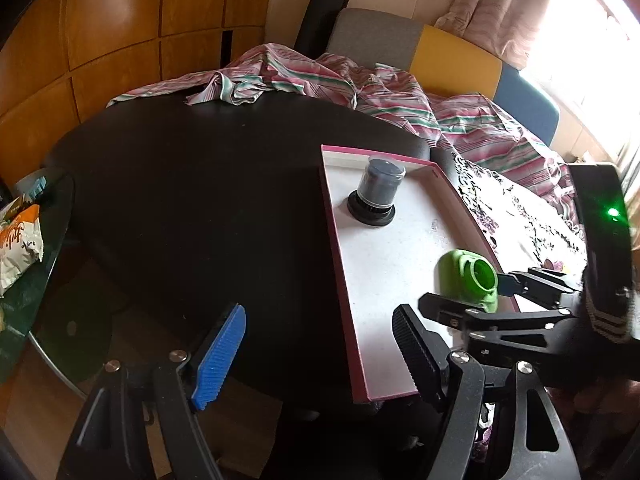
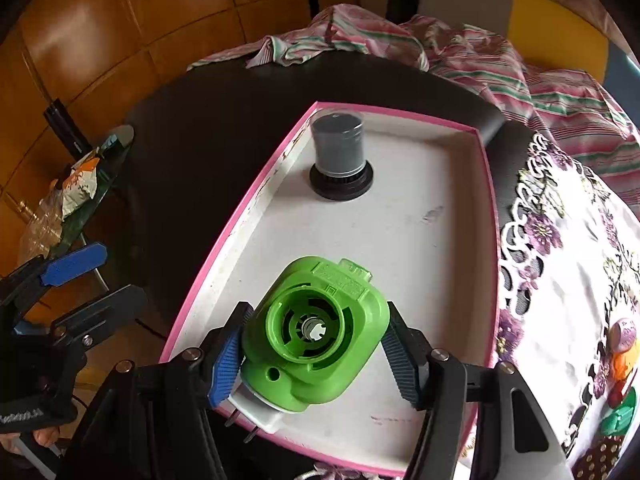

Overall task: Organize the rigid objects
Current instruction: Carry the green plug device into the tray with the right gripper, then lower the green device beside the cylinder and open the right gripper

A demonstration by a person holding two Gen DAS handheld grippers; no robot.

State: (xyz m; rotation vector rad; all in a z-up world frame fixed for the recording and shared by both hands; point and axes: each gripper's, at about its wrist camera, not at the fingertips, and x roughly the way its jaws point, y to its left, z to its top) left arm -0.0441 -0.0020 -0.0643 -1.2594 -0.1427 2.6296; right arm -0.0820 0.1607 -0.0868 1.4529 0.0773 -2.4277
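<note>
A green plug-in device (image 2: pixel 316 336) with a white plug base sits between the fingers of my right gripper (image 2: pixel 316 354), low over the near end of a pink-rimmed white tray (image 2: pixel 400 240). Both pads touch its sides. It also shows in the left wrist view (image 1: pixel 468 276), with the right gripper (image 1: pixel 480 296) around it. A dark cylindrical container (image 2: pixel 340 152) on a black base stands upright at the tray's far end; it also shows in the left wrist view (image 1: pixel 378 192). My left gripper (image 1: pixel 320 360) is open and empty, left of the tray (image 1: pixel 384 256) over the black table (image 1: pixel 200 184).
A striped pink cloth (image 1: pixel 360 84) lies bunched along the table's far edge. A flowered white cloth (image 2: pixel 572 280) covers the surface right of the tray. A glass side table (image 1: pixel 36 280) with snack bags stands at the left. Wooden wall panels stand behind.
</note>
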